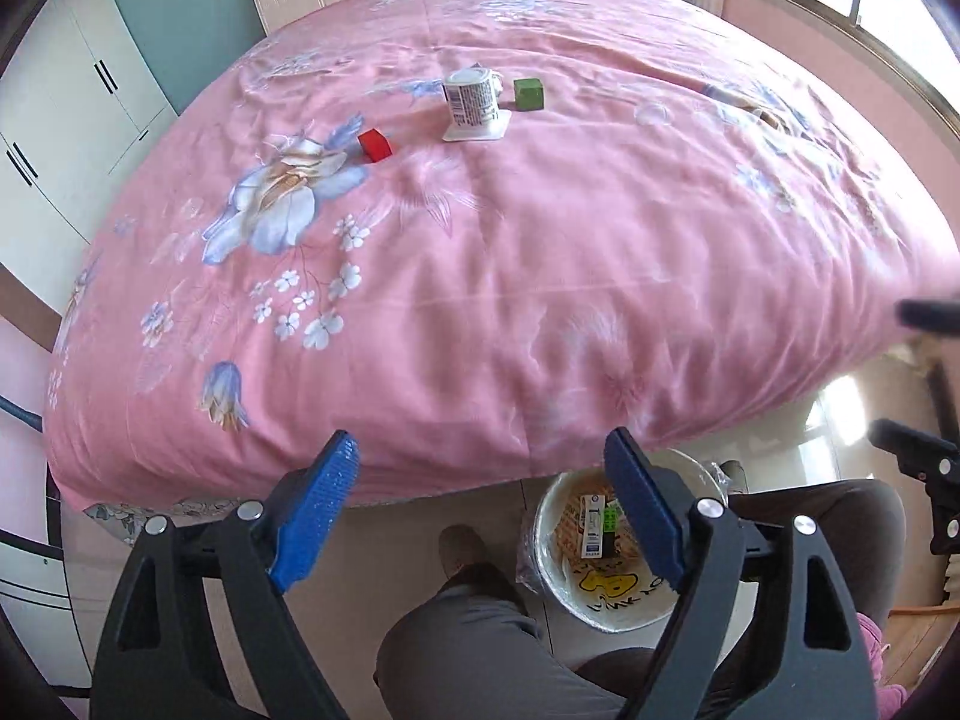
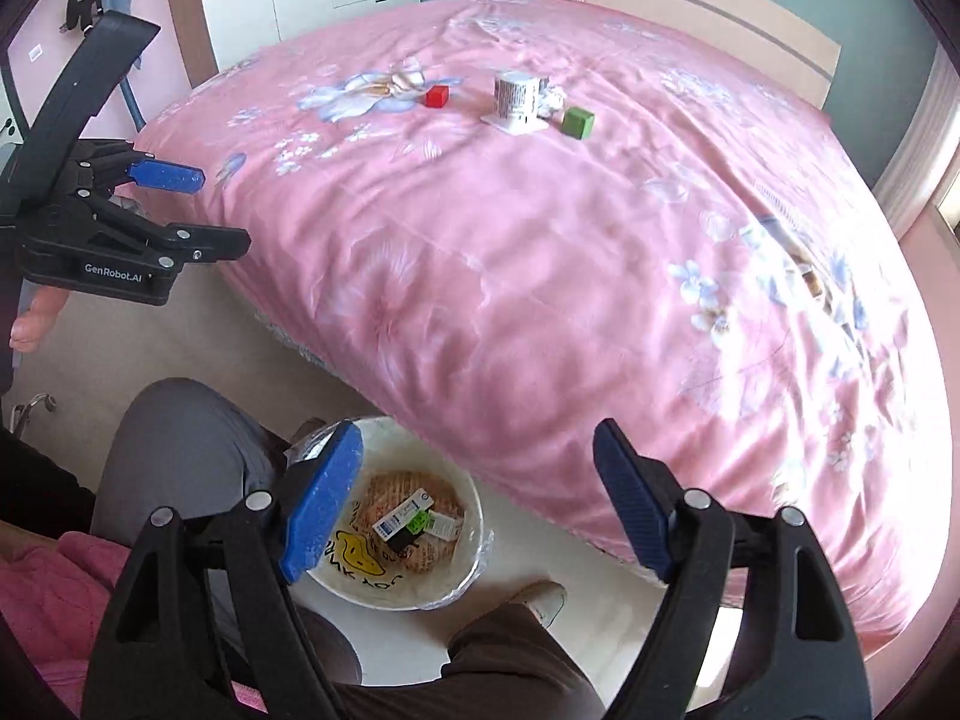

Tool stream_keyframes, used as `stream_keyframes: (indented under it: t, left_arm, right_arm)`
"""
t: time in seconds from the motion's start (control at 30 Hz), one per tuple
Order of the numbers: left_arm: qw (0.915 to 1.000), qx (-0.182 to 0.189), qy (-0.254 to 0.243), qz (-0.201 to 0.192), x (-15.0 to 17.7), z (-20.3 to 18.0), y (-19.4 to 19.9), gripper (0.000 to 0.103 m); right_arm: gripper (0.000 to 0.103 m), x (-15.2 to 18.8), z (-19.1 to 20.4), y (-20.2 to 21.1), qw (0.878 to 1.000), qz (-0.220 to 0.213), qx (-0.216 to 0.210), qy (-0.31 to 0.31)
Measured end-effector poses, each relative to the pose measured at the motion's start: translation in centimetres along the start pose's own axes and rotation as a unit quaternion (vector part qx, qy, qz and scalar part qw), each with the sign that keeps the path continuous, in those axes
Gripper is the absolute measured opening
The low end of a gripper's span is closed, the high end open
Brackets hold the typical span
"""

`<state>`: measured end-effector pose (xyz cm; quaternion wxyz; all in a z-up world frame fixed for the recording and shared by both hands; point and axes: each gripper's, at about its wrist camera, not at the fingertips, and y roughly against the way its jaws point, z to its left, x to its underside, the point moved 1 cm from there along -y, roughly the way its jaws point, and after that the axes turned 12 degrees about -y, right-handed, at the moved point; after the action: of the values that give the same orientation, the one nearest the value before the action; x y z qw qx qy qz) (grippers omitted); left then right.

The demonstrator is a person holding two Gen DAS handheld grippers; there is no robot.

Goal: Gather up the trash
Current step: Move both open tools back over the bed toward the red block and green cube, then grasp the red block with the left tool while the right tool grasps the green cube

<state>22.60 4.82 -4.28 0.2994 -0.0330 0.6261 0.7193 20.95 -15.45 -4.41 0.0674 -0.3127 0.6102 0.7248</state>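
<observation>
We see a white bin [image 2: 420, 588] on the floor by the bed [image 2: 540, 270], between the person's knees. In it lie small boxes [image 2: 414, 519], one with a green label, on brown printed paper. The bin liner shows a yellow cartoon shape with black letters that we cannot read. On the bed stand a white cup [image 1: 472, 97] with a barcode label, a red block [image 1: 375, 145] and a green block [image 1: 529, 94]. The left gripper [image 1: 480, 480] bears "GenRobot.AI". It and the right gripper [image 2: 477, 474] hang above the bin, tilted down, jaws wide apart, nothing between them.
</observation>
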Motion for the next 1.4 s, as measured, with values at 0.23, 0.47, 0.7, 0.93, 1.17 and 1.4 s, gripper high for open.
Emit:
stream_keyframes:
  t: [0.23, 0.47, 0.7, 0.93, 1.17, 1.4]
  left_arm:
    - [0.9994, -0.023, 0.023, -0.012, -4.6, 3.8, 0.6, 0.087]
    - [0.9982, -0.020, 0.057, 0.001, -8.6, 7.0, -1.4, 0.087]
    - [0.9961, -0.033, 0.080, 0.016, -12.4, 9.6, -4.7, 0.087]
    - [0.9920, -0.029, 0.118, 0.034, -15.9, 11.9, -9.1, 0.087]
    - [0.9864, -0.028, 0.150, 0.061, -18.4, 13.6, -14.7, 0.087]
    - [0.9802, -0.038, 0.172, 0.090, -20.3, 15.2, -20.0, 0.087]
  right_arm:
    - [0.082, -6.6, -1.3, 3.1, 0.997, -0.054, 0.035, 0.044]
    - [0.082, -12.3, -1.4, 3.3, 0.992, -0.085, 0.050, 0.080]
    - [0.082, -16.9, -2.1, 1.3, 0.989, -0.088, 0.053, 0.103]
    - [0.082, -21.3, -3.8, -2.7, 0.990, -0.083, 0.037, 0.106]
    - [0.082, -24.9, -5.1, -9.5, 0.990, -0.050, 0.025, 0.131]
    - [0.082, -27.6, -6.7, -18.6, 0.987, 0.001, 0.031, 0.155]
